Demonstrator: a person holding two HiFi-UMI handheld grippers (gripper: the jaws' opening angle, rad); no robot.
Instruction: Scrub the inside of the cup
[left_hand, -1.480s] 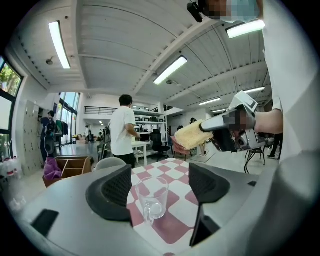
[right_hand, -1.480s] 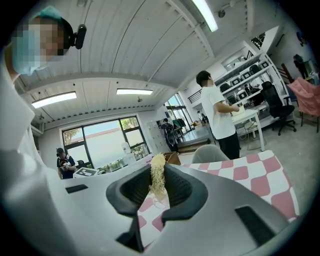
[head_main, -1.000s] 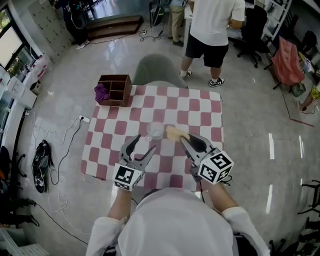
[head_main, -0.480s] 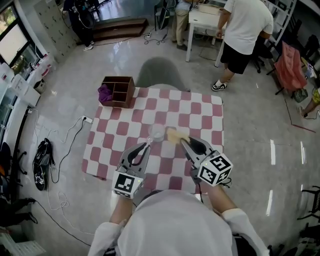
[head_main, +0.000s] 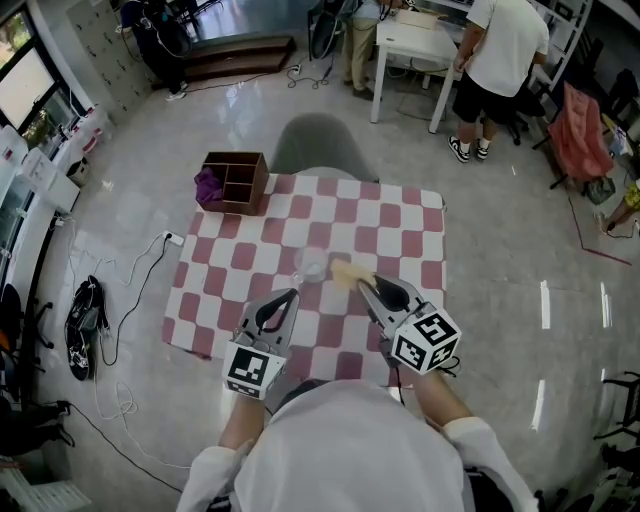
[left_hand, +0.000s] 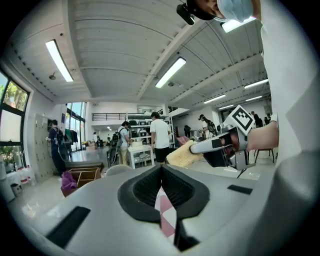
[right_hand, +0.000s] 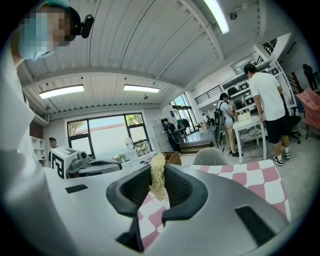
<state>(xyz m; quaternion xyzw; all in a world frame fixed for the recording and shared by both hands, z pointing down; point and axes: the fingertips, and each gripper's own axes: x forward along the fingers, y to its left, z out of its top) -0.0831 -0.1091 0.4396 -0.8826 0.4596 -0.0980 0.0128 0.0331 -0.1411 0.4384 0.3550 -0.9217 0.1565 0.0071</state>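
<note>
Left gripper (head_main: 291, 294), at lower centre-left of the head view, points up the frame with its jaws drawn together on nothing; they have just been closing. Right gripper (head_main: 367, 284), just to its right, pinches a yellow foam sponge (head_main: 346, 270). Slightly above and between the two tips stands the small clear cup (head_main: 312, 264), upright on the red-and-white checked tablecloth (head_main: 400, 215). The sponge lies just beside the cup's right side; whether they touch I cannot tell. The left tips are near the cup but apart from it. At the table's upper left corner sits a brown wooden compartment box (head_main: 238, 178) with a purple cloth (head_main: 204, 186) in its left section, and a grey chair (head_main: 318, 150) stands above the table's far edge.

The left gripper view settles what the head view only suggests: the black pads meet, with only checked cloth showing beneath them. The other gripper and its sponge cross the right middle.

The right gripper view shows the sponge edge-on, squeezed thin between the pads.
</note>
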